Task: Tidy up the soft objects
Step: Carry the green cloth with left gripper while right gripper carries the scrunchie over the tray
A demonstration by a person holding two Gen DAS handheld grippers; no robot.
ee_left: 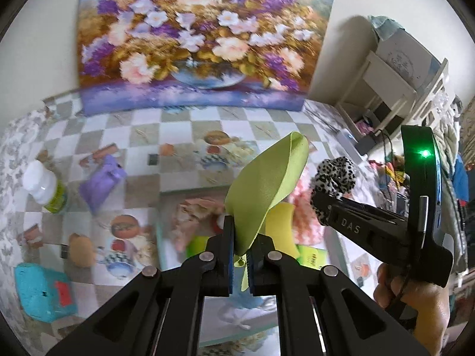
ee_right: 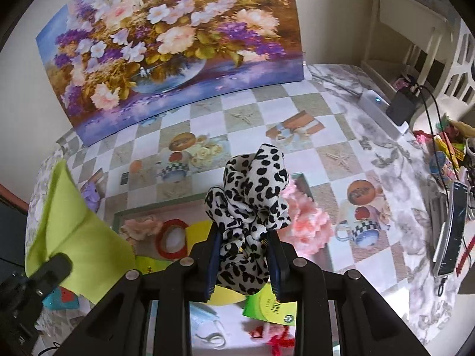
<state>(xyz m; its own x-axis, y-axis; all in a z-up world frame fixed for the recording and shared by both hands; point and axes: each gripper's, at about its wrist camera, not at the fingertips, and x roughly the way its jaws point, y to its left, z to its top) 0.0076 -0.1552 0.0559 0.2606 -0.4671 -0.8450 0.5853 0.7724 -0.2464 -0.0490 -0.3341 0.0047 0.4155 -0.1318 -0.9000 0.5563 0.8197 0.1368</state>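
Note:
My left gripper (ee_left: 240, 259) is shut on a lime-green cloth (ee_left: 267, 184), which stands up from the jaws in a curled sheet. The same green cloth (ee_right: 74, 228) shows at the left of the right wrist view. My right gripper (ee_right: 244, 262) is shut on a black-and-white spotted scrunchie (ee_right: 252, 195), bunched up above the jaws. That scrunchie (ee_left: 334, 178) and the right gripper appear to the right in the left wrist view, held by a hand (ee_left: 415, 305). Below both grippers lies a shallow tray (ee_right: 305, 184) with a pink knitted cloth (ee_right: 308, 225), a yellow sponge (ee_left: 280, 225) and other soft items.
A checked tablecloth (ee_right: 335, 160) covers the table, with a flower painting (ee_left: 196, 38) leaning on the wall behind. At left stand a white bottle (ee_left: 44, 185), a purple pouch (ee_left: 102, 181), a turquoise sponge (ee_left: 41, 292). A phone (ee_right: 451, 231) and cables lie at right.

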